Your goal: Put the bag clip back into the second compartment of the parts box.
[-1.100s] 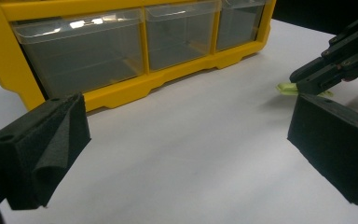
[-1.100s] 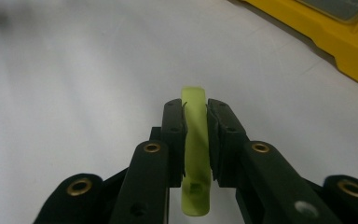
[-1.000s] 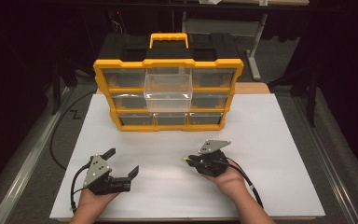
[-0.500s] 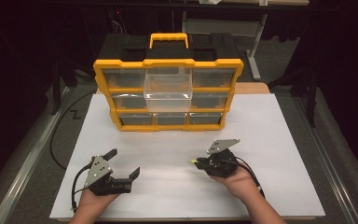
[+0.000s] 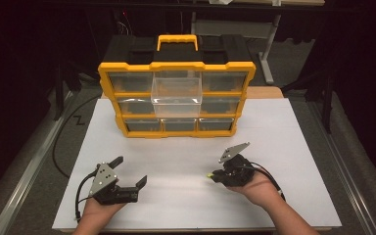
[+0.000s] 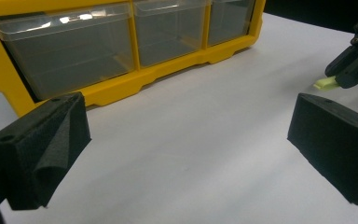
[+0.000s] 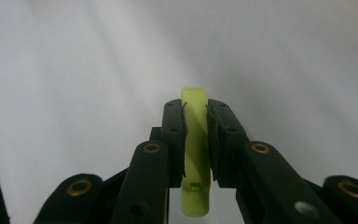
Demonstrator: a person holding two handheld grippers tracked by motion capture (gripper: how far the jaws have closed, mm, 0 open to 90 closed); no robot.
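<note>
the right gripper has its jaws nearly shut on a small pale yellow-green plastic piece, a narrow flat strip with a rounded tip that pokes out beyond the pads. it looks light and stiff, smooth enough to slip or twist if the squeeze eases, so taking it across its two flat faces near the middle, as the pads do now, seems the safest hold; a grip at the very tip would likely let it pivot. in the high view the piece sits at the jaw tips just above the white board, toward its near right part, well apart from the yellow organiser standing upright at the far edge. that organiser is hard moulded plastic with clear drawers, and one clear drawer in the middle juts forward, open at the top. the left gripper rests near the board's near left corner with jaws spread wide and nothing between its matte foam-like pads.
</note>
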